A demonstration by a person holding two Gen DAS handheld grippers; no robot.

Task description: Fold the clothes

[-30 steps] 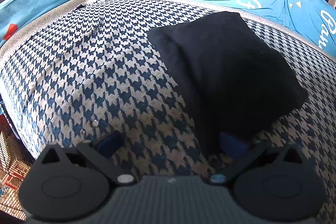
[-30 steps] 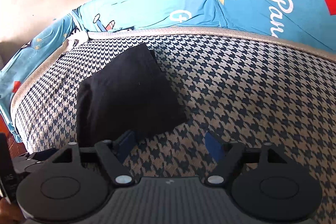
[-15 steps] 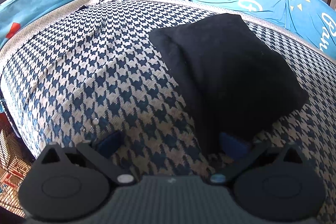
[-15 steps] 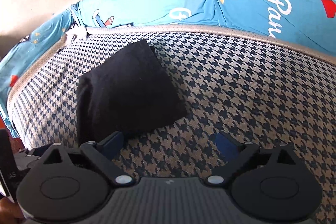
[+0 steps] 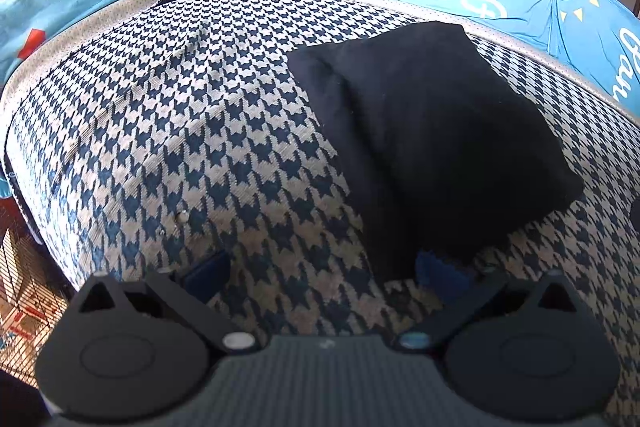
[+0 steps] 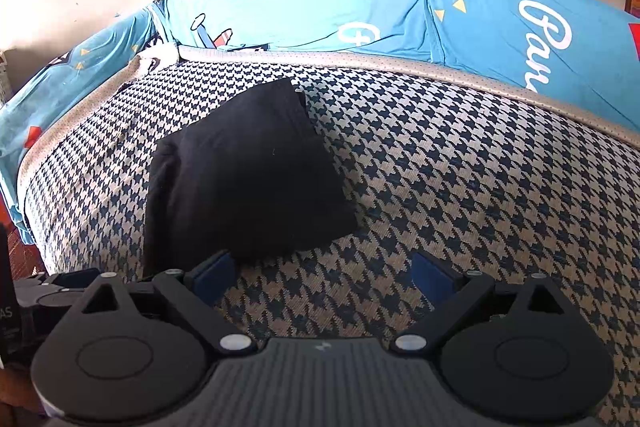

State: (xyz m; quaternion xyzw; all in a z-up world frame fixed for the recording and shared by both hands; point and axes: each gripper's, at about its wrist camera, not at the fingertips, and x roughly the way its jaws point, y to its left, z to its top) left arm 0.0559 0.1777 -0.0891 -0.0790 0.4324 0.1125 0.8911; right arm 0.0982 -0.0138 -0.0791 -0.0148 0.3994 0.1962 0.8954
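A black garment point(image 5: 432, 131), folded into a compact rectangle, lies on the houndstooth-covered surface point(image 5: 192, 131). My left gripper point(image 5: 324, 273) is open wide just above the cover. The garment's near corner reaches its right blue pad point(image 5: 440, 273) and overlaps the pad's tip. In the right wrist view the same garment point(image 6: 244, 179) sits left of centre. My right gripper point(image 6: 322, 273) is open wide with only the cover between its pads. Its left pad point(image 6: 212, 275) is just beside the garment's near edge.
A bright blue printed sheet point(image 6: 360, 11) covers the raised back and side behind the houndstooth cover point(image 6: 460, 187). The surface drops off at the left edge point(image 5: 36, 227). Part of the other gripper's body point(image 6: 48, 291) shows at the lower left of the right wrist view.
The right gripper's jaws spread wider apart early in the second and then held. The left gripper and the garment stay as they were.
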